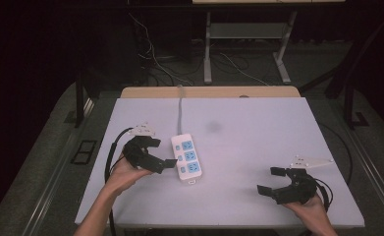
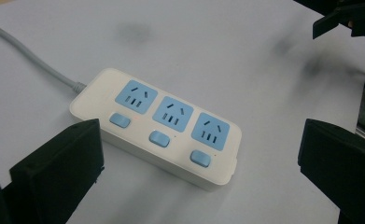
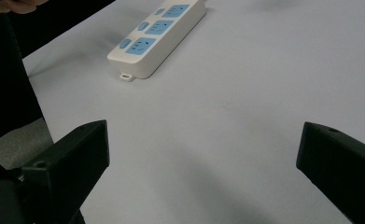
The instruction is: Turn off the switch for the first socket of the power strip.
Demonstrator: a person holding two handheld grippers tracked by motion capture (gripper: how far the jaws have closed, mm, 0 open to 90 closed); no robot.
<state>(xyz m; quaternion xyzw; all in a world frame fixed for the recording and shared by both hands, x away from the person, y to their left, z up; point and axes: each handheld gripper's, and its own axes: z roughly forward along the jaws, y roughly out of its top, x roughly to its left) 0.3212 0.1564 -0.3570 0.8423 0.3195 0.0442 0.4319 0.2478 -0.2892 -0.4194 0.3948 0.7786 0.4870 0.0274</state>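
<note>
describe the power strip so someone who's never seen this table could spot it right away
On the pale table, look left of centre, just beside the left gripper with its jaws apart. The power strip lies flat there, a white bar with a grey cord running to the far edge. Its three blue sockets and three blue switches set it apart from the black grippers.

White pwr strip (image 1: 187,157) mid-table (image 1: 258,147); grey cord (image 1: 180,113) rearward

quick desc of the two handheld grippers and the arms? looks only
Both the left gripper and right gripper are black, with two blocky, square-ended fingers. Each carries a pale grey three-cornered plate on top and trails a black cable. The forearms are bare, with no sleeves or gloves in view.
</note>
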